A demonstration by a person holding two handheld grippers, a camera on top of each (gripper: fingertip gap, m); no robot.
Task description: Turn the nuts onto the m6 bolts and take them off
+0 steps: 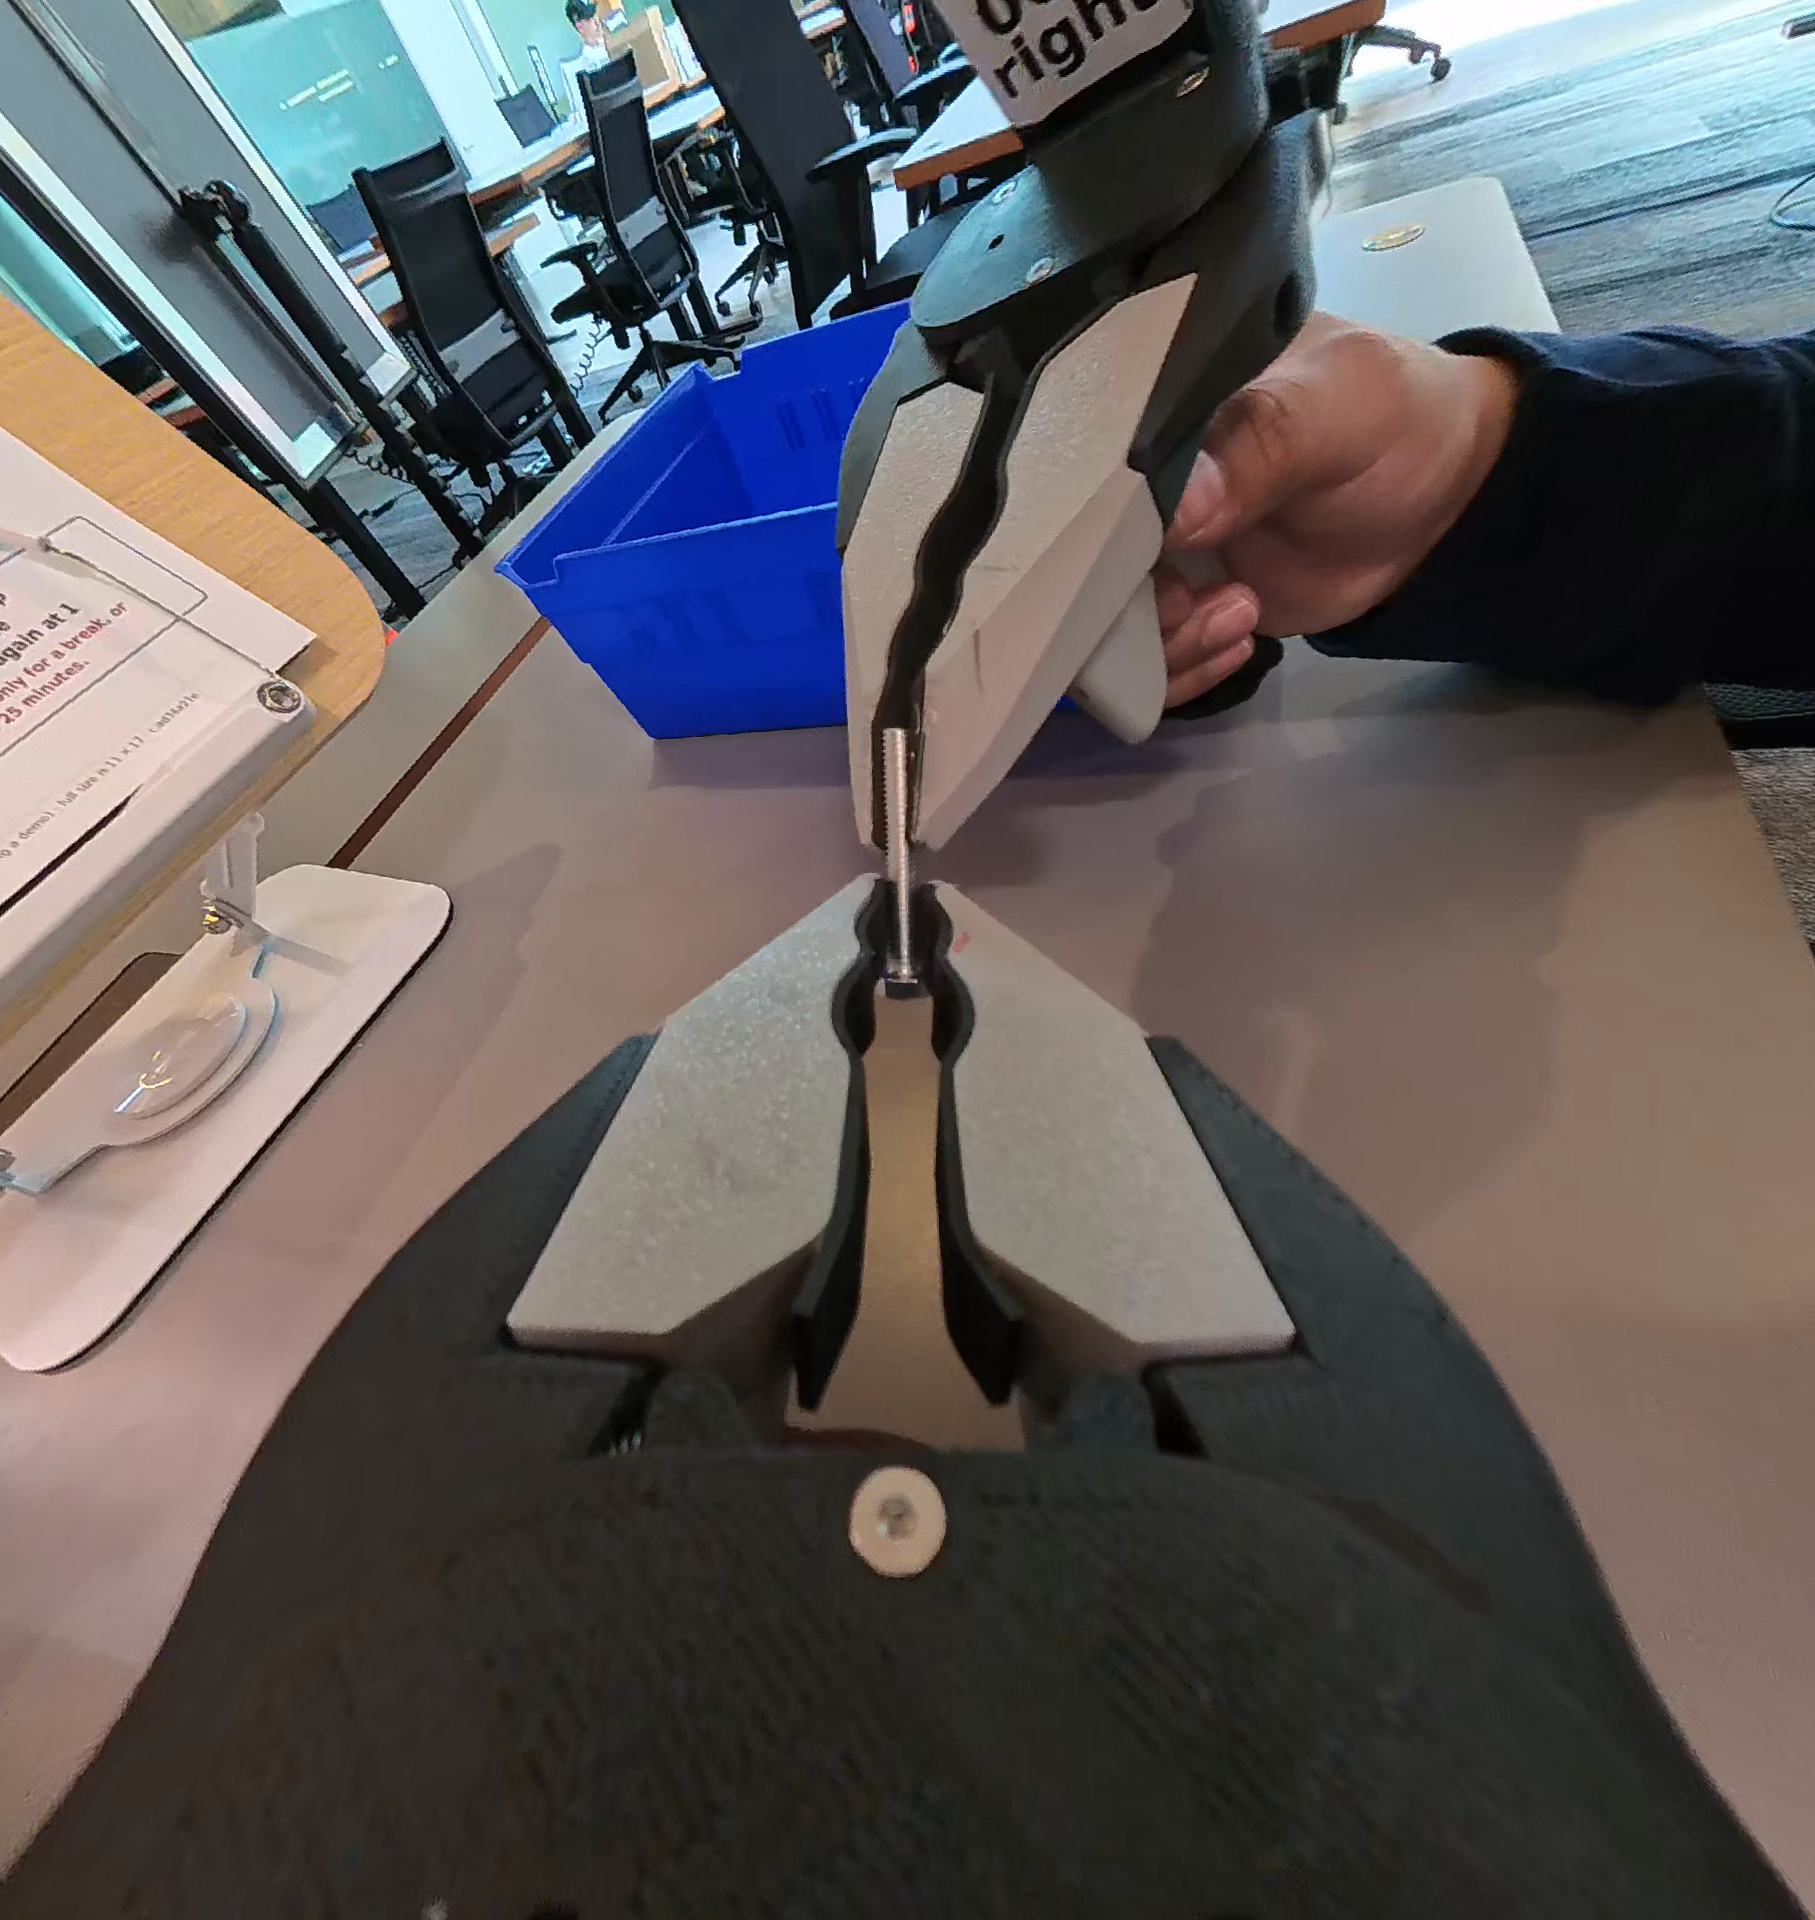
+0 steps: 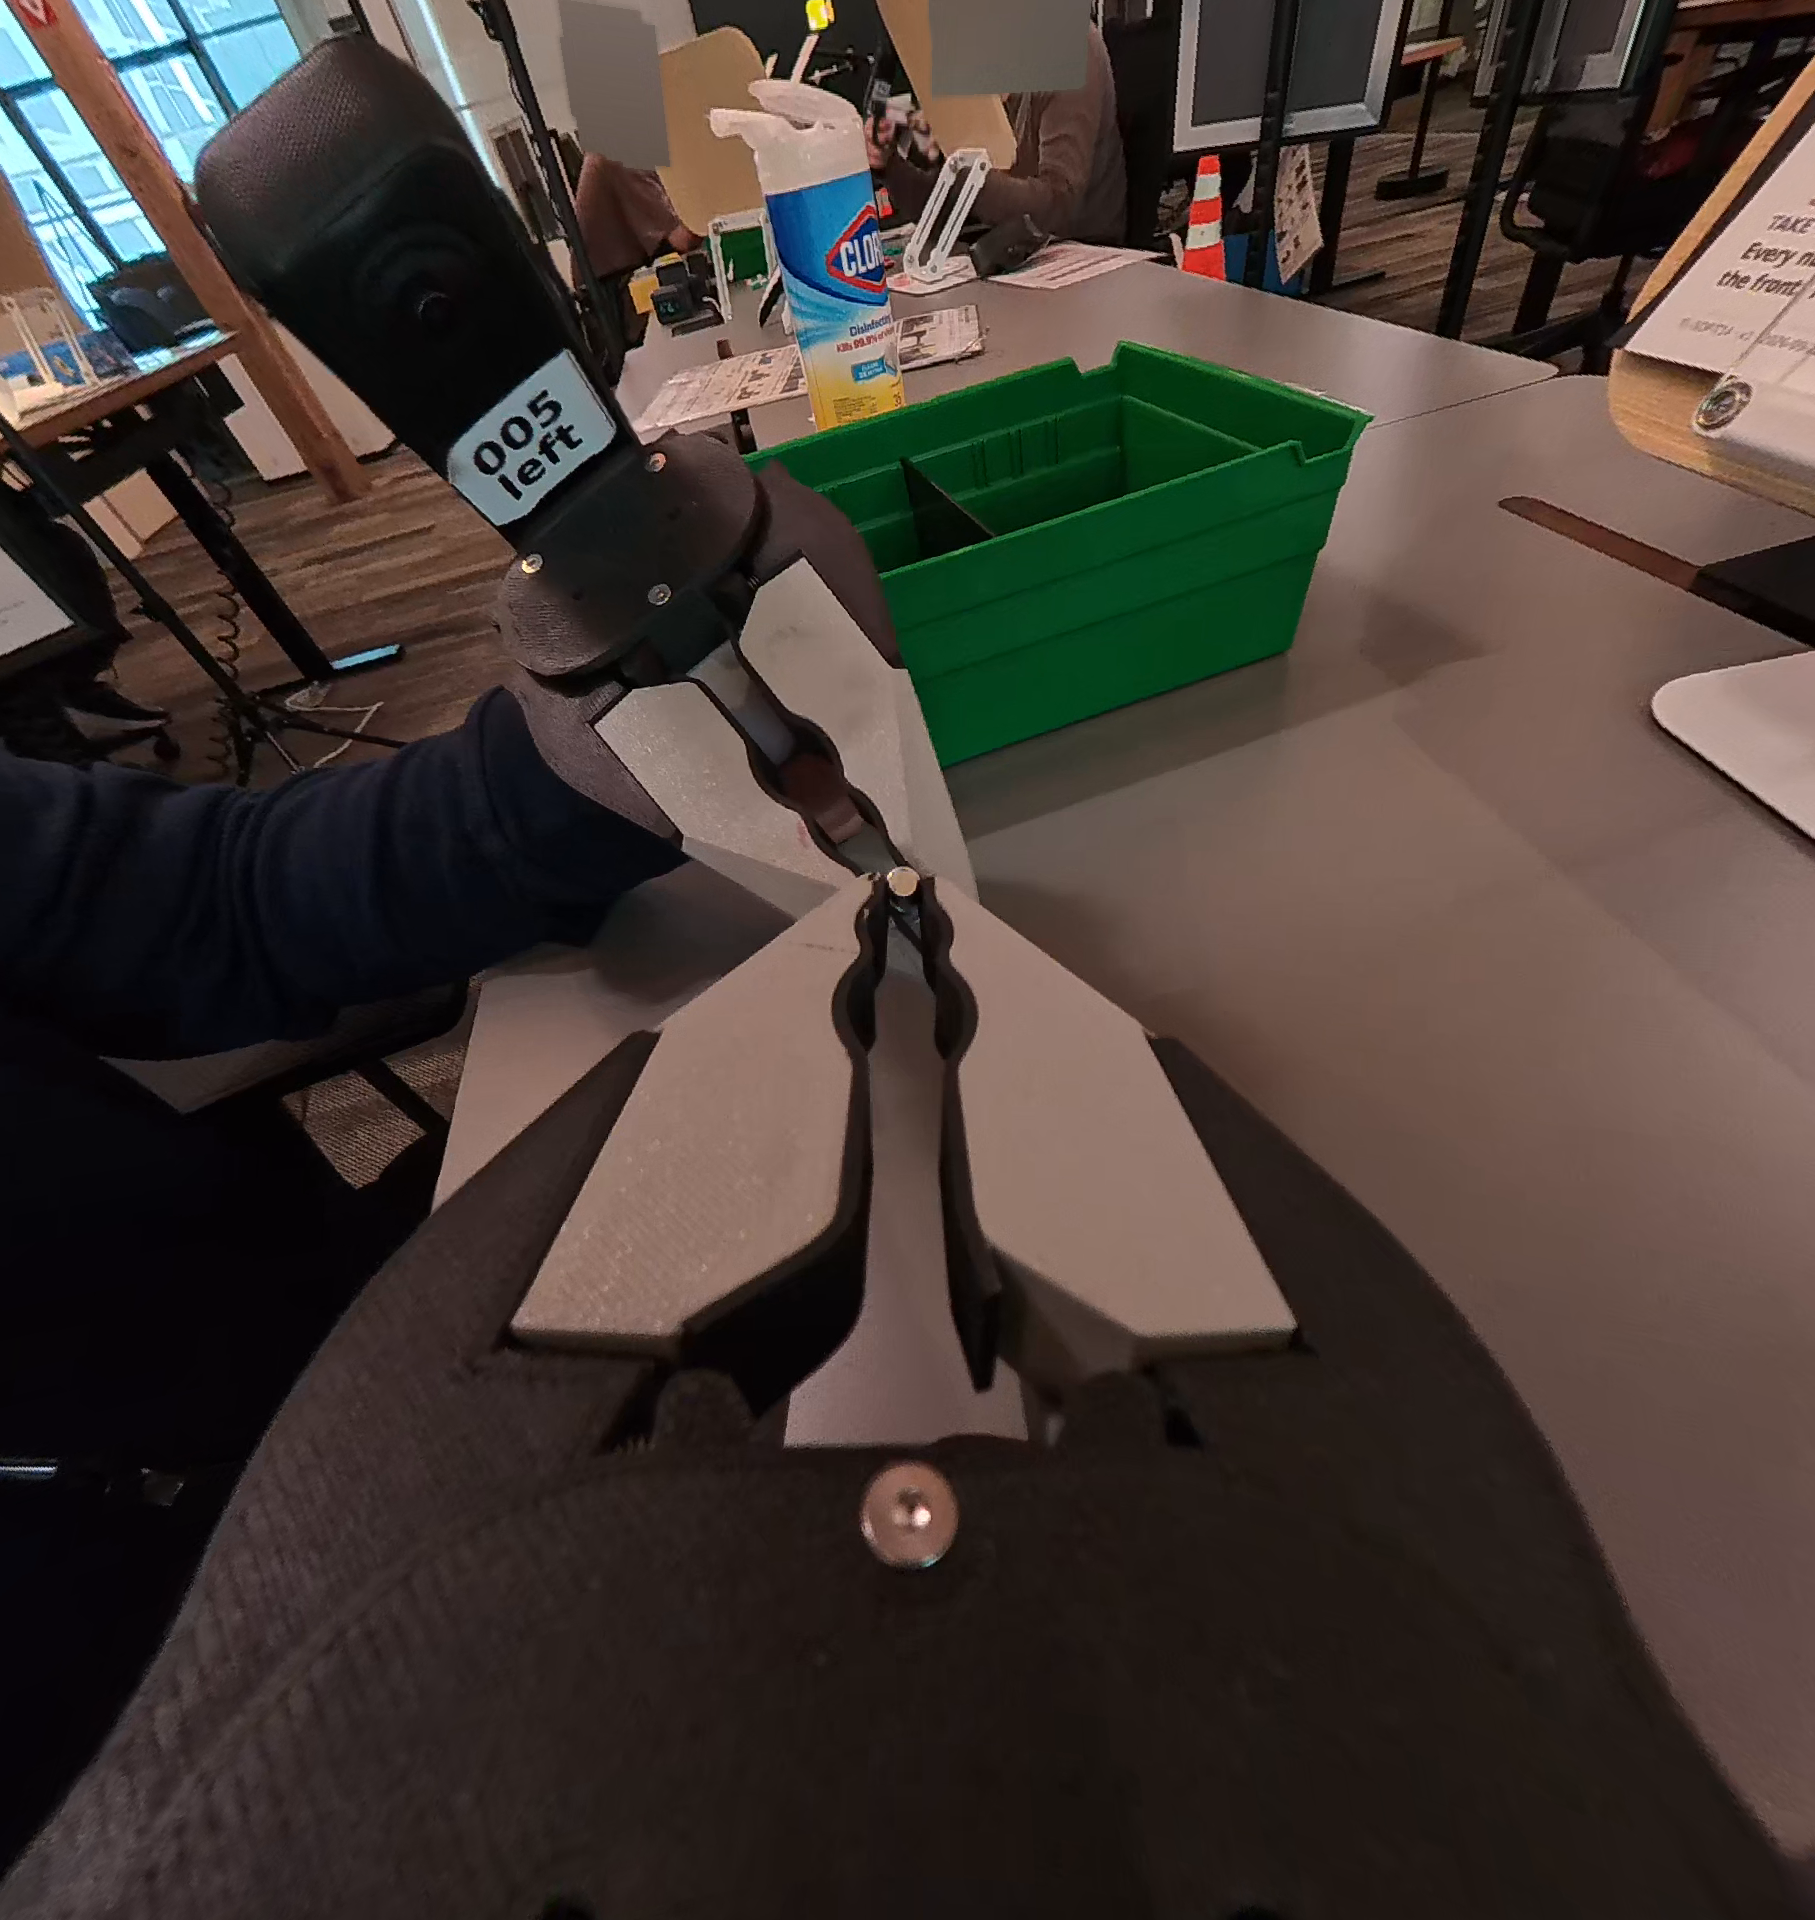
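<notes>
A silver threaded bolt [image 1: 899, 862] stands upright between the two grippers above the grey table [image 1: 1402, 987]. My left gripper [image 1: 903, 899] is closed around its lower part. A wider hex piece [image 1: 901, 982], nut or head, sits in the recess between the pads. My right gripper [image 1: 895, 842] comes down from above, shut on the bolt's upper shaft, which lies along its fingers. In the right wrist view my right gripper [image 2: 903, 899] meets the left gripper [image 2: 885, 868] tip to tip. A round silver end of the bolt [image 2: 903, 883] shows there.
A blue bin [image 1: 695, 582] stands behind the grippers. A green divided bin [image 2: 1111, 582] stands on the table farther off, with a spray bottle [image 2: 835, 270] behind it. A white sign stand [image 1: 207, 1039] is at the left. A hand [image 1: 1329, 499] holds the right gripper. Left and right tips are no more than a few centimetres apart.
</notes>
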